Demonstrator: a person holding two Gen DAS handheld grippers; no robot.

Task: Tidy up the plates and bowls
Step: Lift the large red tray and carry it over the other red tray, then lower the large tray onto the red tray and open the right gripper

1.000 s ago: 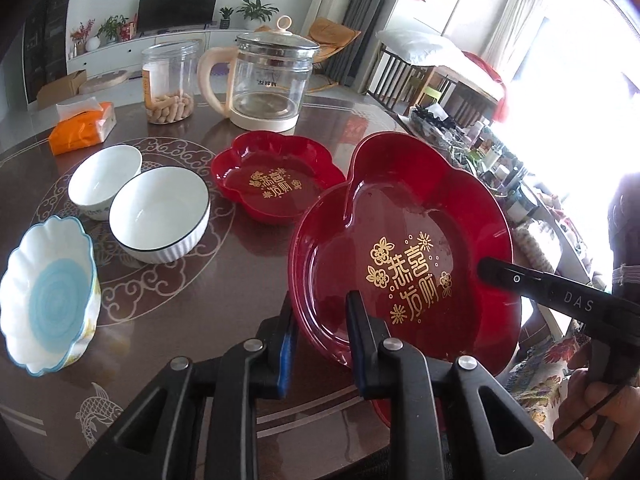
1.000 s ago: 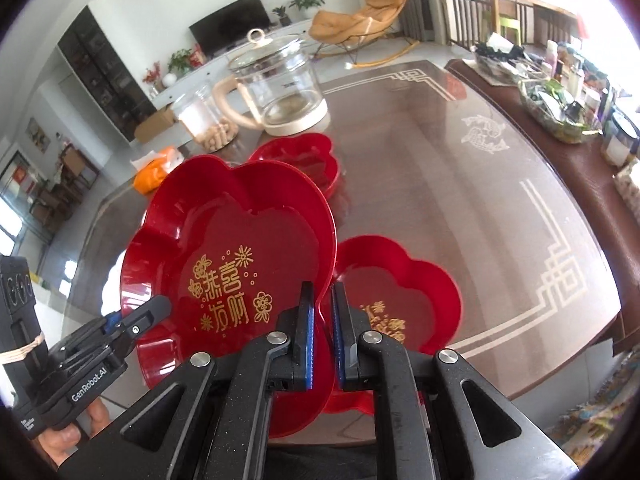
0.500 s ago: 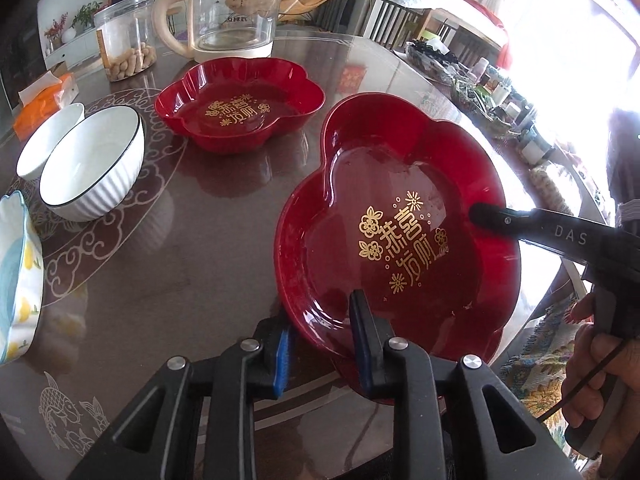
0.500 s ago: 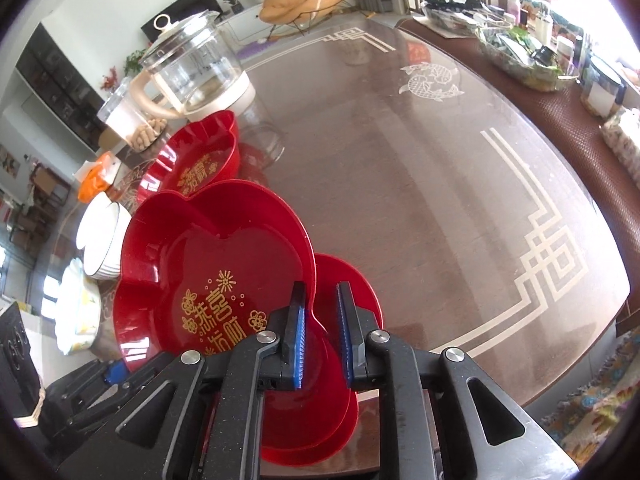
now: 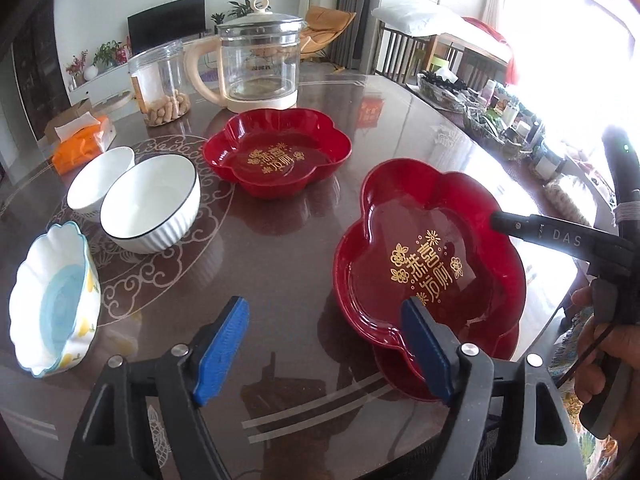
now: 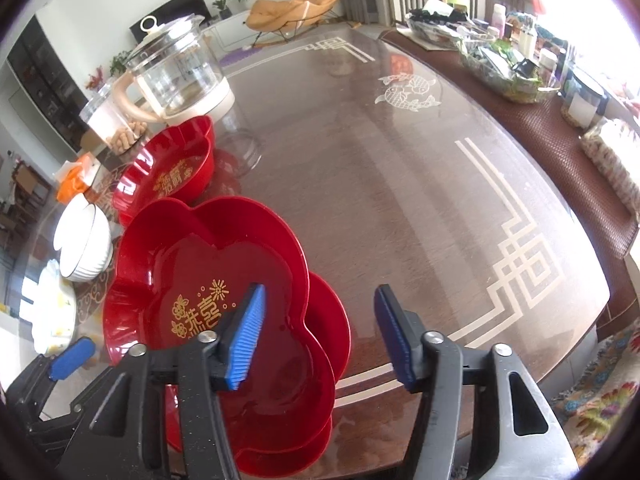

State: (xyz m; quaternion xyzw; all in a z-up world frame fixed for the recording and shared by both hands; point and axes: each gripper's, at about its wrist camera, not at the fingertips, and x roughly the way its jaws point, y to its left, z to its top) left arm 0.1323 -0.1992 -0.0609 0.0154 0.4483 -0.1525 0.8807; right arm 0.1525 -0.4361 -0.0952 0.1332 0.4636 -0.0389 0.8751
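Red glossy flower-shaped plastic plate (image 5: 428, 256) sits nested on a second identical red plate (image 6: 332, 320) at the table's near edge, about 4 o'clock in the left wrist view. Left gripper (image 5: 326, 344) is spread wide, gripping nothing — one blue pad overlaps the top plate's near rim, contact unclear. Right gripper (image 6: 318, 332) is also wide and empty, hovering over the stack's right side. Third red flower plate (image 5: 278, 152) sits apart at 12 o'clock, in front of the glass kettle (image 5: 256, 64). Ribbed white bowl (image 5: 150, 204) and smaller white bowl (image 5: 98, 180) touch at 10 o'clock; scalloped blue-centred bowl (image 5: 52, 300) at 9.

Judgement: stack looks seated, slightly rotated — lobes don't line up. Next likely the far red plate. Pinch one lobe of its rim, lift level, align the petals before lowering so it doesn't rock, and steer wide of the kettle.
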